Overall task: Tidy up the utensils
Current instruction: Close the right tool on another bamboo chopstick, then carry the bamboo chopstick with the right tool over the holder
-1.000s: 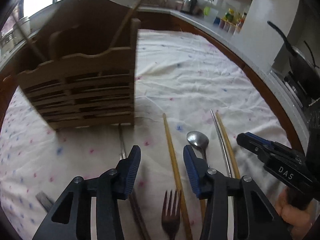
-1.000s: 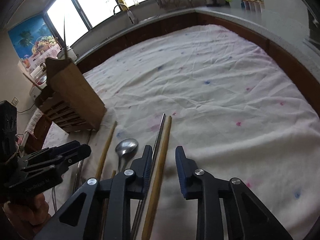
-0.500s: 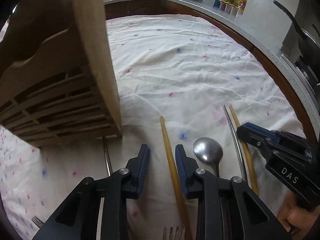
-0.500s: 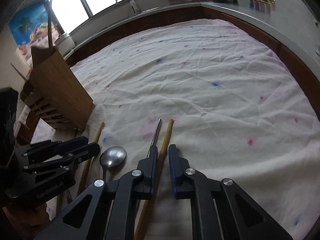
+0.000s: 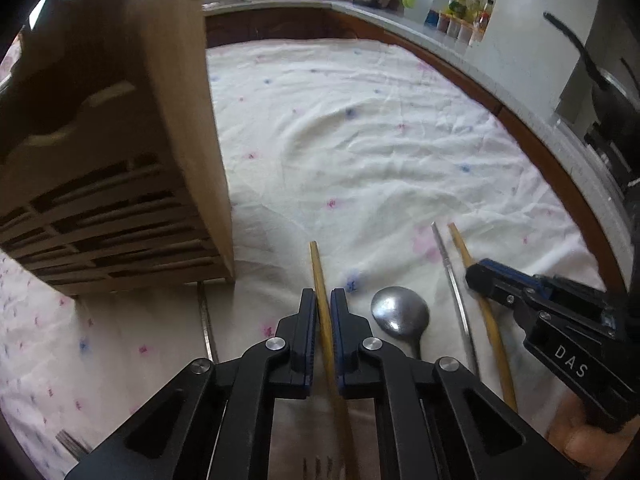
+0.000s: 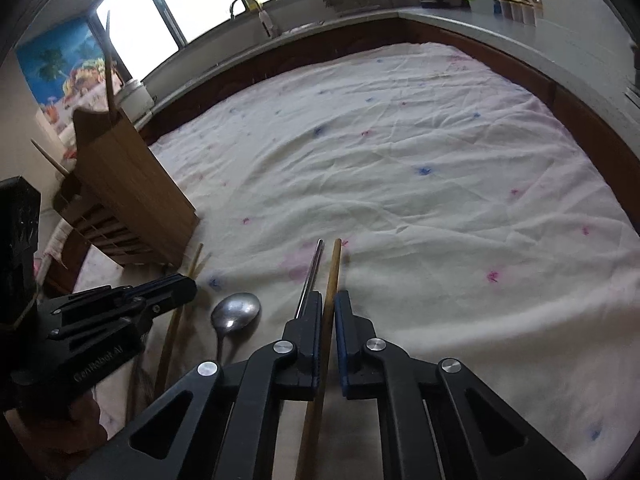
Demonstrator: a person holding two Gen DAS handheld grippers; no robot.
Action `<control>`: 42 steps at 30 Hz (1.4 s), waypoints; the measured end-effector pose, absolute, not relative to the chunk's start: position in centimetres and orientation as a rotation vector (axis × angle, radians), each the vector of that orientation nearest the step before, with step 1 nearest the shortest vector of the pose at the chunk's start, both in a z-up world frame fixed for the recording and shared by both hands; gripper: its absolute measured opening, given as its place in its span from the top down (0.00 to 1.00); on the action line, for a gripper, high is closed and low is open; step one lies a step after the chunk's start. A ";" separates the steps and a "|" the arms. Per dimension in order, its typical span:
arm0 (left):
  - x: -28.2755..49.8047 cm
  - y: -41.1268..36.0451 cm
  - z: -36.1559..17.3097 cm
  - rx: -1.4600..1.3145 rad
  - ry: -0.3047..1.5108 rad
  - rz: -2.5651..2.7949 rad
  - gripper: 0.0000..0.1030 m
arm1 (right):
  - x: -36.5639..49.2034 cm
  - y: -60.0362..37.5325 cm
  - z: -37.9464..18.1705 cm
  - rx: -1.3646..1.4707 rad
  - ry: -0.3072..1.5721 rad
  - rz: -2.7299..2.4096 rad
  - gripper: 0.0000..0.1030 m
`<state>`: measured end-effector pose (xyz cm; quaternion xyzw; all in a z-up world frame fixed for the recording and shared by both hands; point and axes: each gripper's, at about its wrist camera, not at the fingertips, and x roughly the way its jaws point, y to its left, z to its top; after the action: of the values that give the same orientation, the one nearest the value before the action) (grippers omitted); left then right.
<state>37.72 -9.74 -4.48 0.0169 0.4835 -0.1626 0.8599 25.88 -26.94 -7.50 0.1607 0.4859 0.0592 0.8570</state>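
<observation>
A fork (image 5: 320,466) is cut off at the frame edge as the left gripper (image 5: 323,300) and "DAS"-marked right gripper (image 6: 328,302), jaws just closing, each clamp a wooden chopstick (image 5: 318,264).

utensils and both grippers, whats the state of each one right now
left gripper: shut on left wooden chopstick
right gripper: shut on right wooden chopstick
metal chopstick: flat on cloth, loose
spoon: flat, bowl up, untouched
fork: flat, mostly hidden
wooden holder: upright
</observation>
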 end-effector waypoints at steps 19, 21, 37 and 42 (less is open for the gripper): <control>27.2 -2.1 4.1 -0.157 0.802 -0.424 0.96 | 19.7 -26.3 1.8 0.367 0.825 0.196 0.94; 26.2 -1.1 4.6 -0.169 0.783 -0.419 0.96 | 19.2 -25.9 2.5 0.361 0.809 0.205 0.94; 17.7 6.8 8.0 -0.271 0.675 -0.397 0.96 | 16.2 -23.2 8.3 0.318 0.670 0.278 0.94; 16.2 8.4 9.1 -0.287 0.616 -0.378 0.96 | 16.2 -22.6 9.2 0.305 0.638 0.273 0.94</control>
<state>16.15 8.44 9.12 -0.1397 0.3001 -0.1843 0.9254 16.23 -22.57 9.18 0.1490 0.3116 0.1331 0.9290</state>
